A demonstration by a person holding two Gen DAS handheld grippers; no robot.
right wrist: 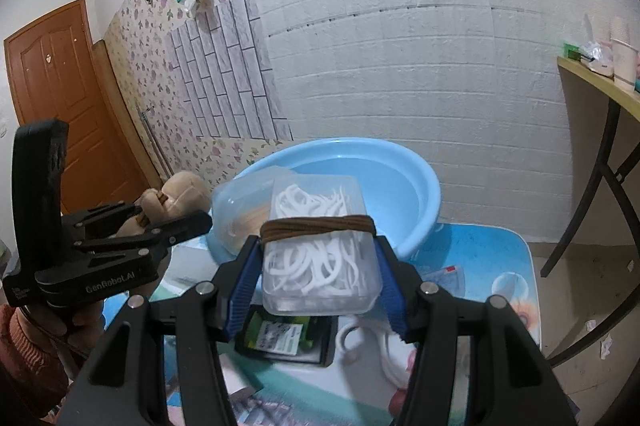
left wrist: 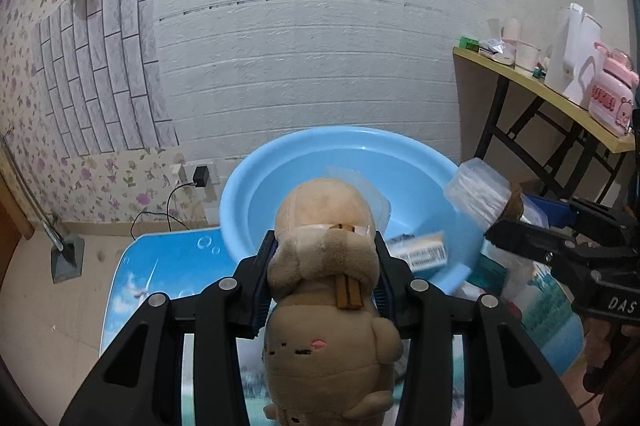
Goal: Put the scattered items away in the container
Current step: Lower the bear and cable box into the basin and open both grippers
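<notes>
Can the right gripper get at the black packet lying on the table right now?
Probably not as things stand. The right gripper is already shut on a clear box of floss picks, which sits directly over the black packet. The box would likely need dropping into the blue basin first.

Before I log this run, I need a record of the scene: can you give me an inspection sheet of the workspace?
Surface: small table with a blue printed top.
Job's things: blue basin on the table; tan plush toy and clear floss-pick box, both held in front of the basin.
Clutter: green-labelled black packet, white cord and a printed box on the table.
Grippers: left gripper jaws shut on the plush toy; right gripper jaws shut on the floss-pick box.
Cables: black charger lead from the wall socket.
Surroundings: wooden door, side desk with cups.
</notes>
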